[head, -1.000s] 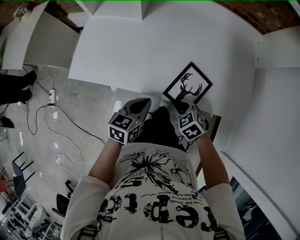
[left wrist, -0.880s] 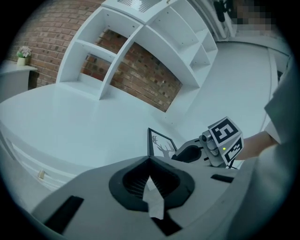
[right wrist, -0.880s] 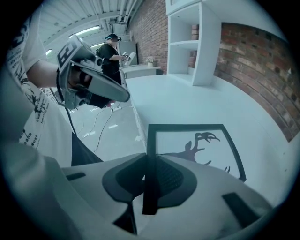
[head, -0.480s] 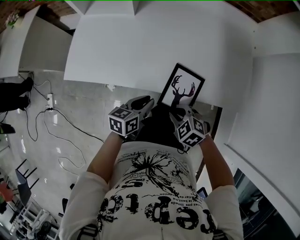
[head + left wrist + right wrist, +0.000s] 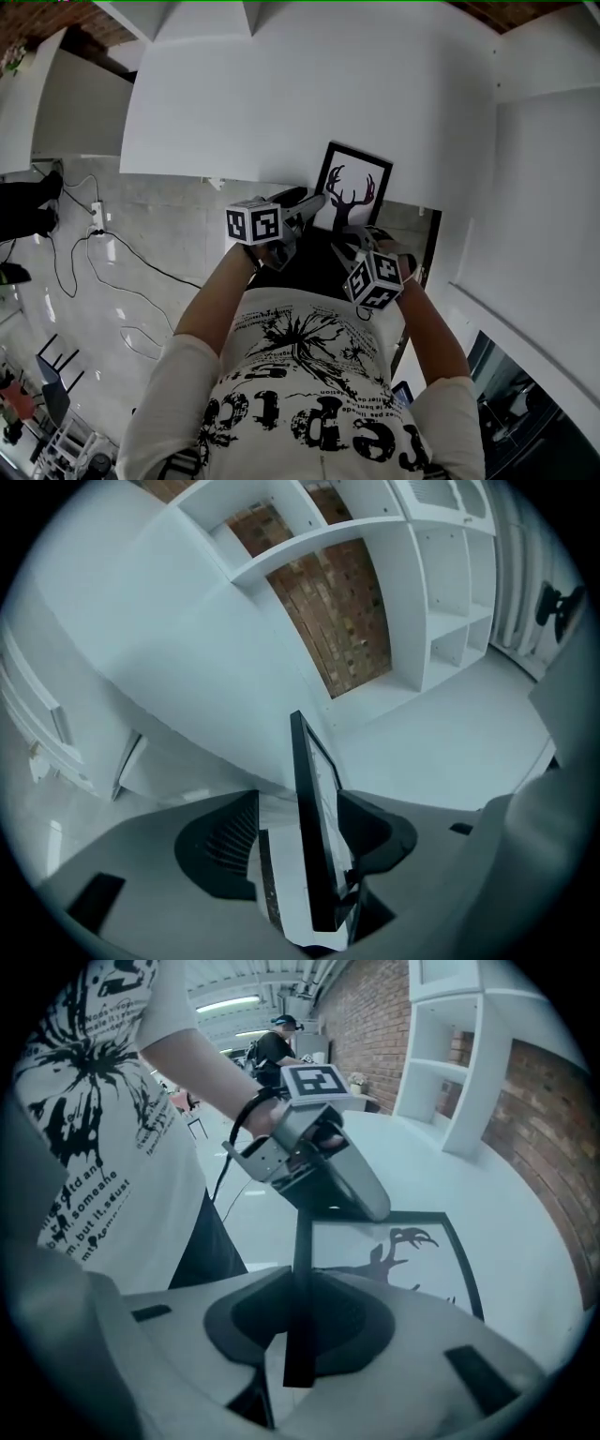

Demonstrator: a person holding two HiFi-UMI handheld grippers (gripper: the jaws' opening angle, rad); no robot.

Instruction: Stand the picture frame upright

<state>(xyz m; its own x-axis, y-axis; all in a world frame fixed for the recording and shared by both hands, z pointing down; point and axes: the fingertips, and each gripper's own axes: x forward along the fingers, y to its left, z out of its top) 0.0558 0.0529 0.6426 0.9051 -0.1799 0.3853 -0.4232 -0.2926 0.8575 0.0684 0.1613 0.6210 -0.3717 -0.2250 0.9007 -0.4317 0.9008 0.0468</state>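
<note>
At the near edge of a white table [image 5: 234, 112], a picture frame [image 5: 352, 190] is pinched by the right gripper [image 5: 298, 1326]. It is straddled by the left gripper [image 5: 300, 855], whose jaws have just been opening. The frame is judged light, stiff and fragile, and best held by its border.

Between the jaws I see a smooth black picture frame [image 5: 352, 192], its glazing glossy; beyond them, a matt white surface [image 5: 281, 94].

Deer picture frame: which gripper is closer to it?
Right, barely: the right gripper is clamped on the deer picture frame at its near edge. The left gripper jaws have just been opening around its side edge, not pinching.
</note>
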